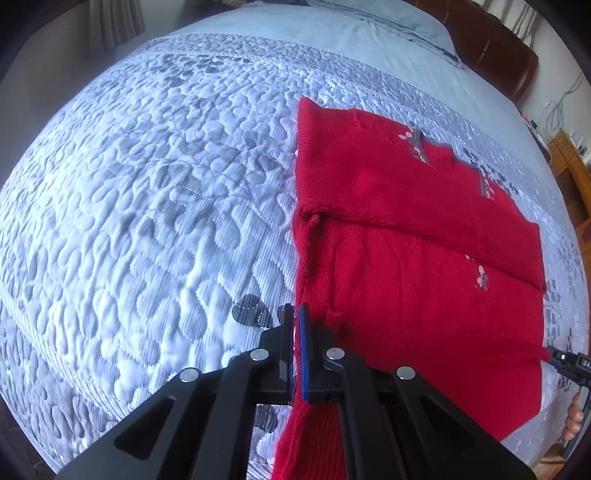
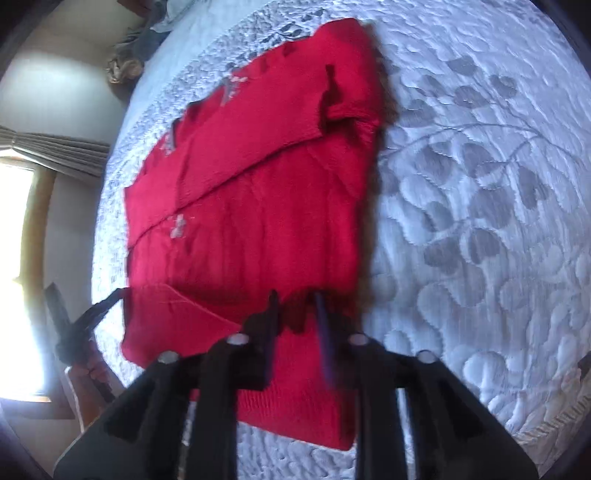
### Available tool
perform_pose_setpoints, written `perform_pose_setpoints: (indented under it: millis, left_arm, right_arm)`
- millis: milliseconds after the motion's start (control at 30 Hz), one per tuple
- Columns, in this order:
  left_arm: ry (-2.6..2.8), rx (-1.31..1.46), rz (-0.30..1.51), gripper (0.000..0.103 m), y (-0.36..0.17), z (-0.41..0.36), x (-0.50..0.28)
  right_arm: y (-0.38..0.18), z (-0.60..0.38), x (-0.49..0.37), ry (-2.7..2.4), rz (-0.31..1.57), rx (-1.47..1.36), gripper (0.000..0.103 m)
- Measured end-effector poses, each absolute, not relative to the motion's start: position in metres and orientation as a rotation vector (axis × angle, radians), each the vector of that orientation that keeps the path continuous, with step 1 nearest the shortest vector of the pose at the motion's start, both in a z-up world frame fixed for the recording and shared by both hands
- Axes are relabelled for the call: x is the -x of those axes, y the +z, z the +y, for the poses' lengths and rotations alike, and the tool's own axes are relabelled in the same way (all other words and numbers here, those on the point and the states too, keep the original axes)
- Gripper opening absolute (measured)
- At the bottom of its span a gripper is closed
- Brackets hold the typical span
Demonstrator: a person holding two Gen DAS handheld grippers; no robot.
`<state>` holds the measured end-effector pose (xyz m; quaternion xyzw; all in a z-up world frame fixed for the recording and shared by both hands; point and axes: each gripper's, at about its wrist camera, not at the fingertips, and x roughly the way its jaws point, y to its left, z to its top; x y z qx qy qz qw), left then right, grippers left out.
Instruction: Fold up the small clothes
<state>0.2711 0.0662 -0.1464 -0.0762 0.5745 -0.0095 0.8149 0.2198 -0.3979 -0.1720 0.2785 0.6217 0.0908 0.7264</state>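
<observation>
A red knitted sweater (image 1: 424, 240) with small flower motifs lies on the quilted bedspread (image 1: 147, 184), its sleeves folded across the body. My left gripper (image 1: 297, 314) is shut on the sweater's near left edge, and the ribbed hem hangs beneath the fingers. In the right wrist view, which is blurred, the same sweater (image 2: 258, 206) fills the middle. My right gripper (image 2: 296, 302) stands at its near right edge with the fingers apart and a loose bit of red fabric in the gap. Each gripper also shows in the other view: right gripper (image 1: 567, 360), left gripper (image 2: 96, 310).
The grey-white leaf-patterned bedspread (image 2: 480, 184) spreads wide around the sweater. A pillow (image 1: 388, 22) and a brown headboard (image 1: 495, 48) lie at the far end. Wooden furniture (image 1: 569, 173) stands beside the bed. A heap of clothes (image 2: 140, 44) sits at a far corner. A bright window (image 2: 22, 221) is at one side.
</observation>
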Motion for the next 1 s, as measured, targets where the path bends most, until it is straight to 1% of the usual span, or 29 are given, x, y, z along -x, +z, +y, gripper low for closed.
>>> perform_pose_setpoints:
  millis: [33, 100, 167, 233, 300, 367, 467, 833, 900, 933, 1000]
  left_arm:
    - [-0.03, 0.162, 1.225, 0.008, -0.146, 0.068, -0.269]
    - [-0.055, 0.157, 1.215, 0.015, -0.142, 0.073, -0.264]
    - [-0.082, 0.137, 1.195, 0.025, -0.135, 0.076, -0.258]
    - [-0.123, 0.091, 1.175, 0.026, -0.129, 0.074, -0.254]
    - [-0.164, 0.041, 1.167, 0.026, -0.126, 0.067, -0.25]
    - [-0.193, -0.016, 1.16, 0.028, -0.125, 0.059, -0.248]
    - [-0.215, -0.07, 1.159, 0.029, -0.13, 0.047, -0.247]
    - [-0.24, -0.133, 1.184, 0.029, -0.153, 0.025, -0.255]
    - [-0.24, -0.119, 1.184, 0.023, -0.156, 0.026, -0.257]
    - [-0.245, -0.113, 1.183, 0.018, -0.157, 0.026, -0.257]
    - [-0.253, -0.106, 1.178, 0.013, -0.158, 0.026, -0.256]
  right_arm:
    - [-0.17, -0.399, -0.217, 0.209, 1.364, -0.596, 0.038]
    - [-0.163, -0.402, -0.211, 0.234, 1.346, -0.584, 0.039]
    - [-0.153, -0.406, -0.206, 0.25, 1.324, -0.567, 0.039]
    - [-0.14, -0.407, -0.203, 0.285, 1.304, -0.532, 0.039]
    - [-0.13, -0.403, -0.201, 0.318, 1.289, -0.465, 0.045]
    - [-0.125, -0.396, -0.2, 0.333, 1.278, -0.392, 0.059]
    - [-0.126, -0.389, -0.2, 0.354, 1.273, -0.336, 0.059]
    - [-0.151, -0.371, -0.222, 0.367, 1.318, -0.228, 0.058]
    - [-0.156, -0.366, -0.227, 0.366, 1.327, -0.207, 0.058]
    - [-0.161, -0.365, -0.229, 0.362, 1.337, -0.192, 0.058]
    - [-0.167, -0.36, -0.23, 0.373, 1.348, -0.171, 0.049]
